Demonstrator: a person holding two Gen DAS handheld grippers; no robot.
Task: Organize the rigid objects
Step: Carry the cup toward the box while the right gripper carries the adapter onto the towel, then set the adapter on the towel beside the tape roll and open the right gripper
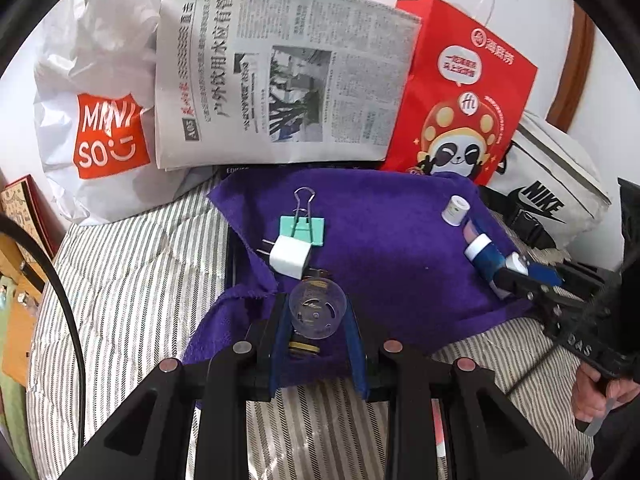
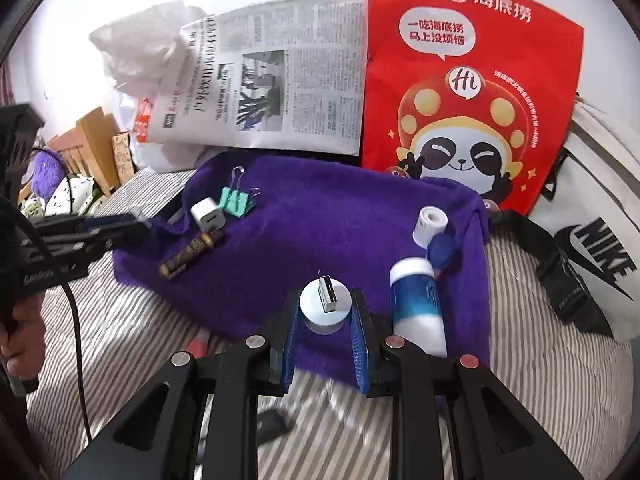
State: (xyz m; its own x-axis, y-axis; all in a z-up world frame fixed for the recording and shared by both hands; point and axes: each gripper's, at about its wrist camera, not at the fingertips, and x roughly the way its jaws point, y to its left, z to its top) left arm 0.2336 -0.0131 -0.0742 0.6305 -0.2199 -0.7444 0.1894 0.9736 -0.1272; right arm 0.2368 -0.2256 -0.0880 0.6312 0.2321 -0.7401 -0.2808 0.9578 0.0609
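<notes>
On the left, our left wrist cam shows a MINISO bag point(image 1: 100, 120) almost whole; the right cam shows just a bit of it. Next, the green clip point(image 1: 306, 230) & white charger point(image 1: 289, 258) lie touching on the purple cloth point(image 1: 380, 220). Only the right cam shows the dark stick point(image 2: 191, 252) whole. Our left gripper point(image 1: 318, 316) pinches a clear cup point(image 1: 318, 310) between its pads, jaws narrow. Our right gripper point(image 2: 326, 312) squeezes a round white USB plug point(image 2: 325, 304), metal end up. The blue-white bottle point(image 2: 418, 300) lies just beside its right jaw.
</notes>
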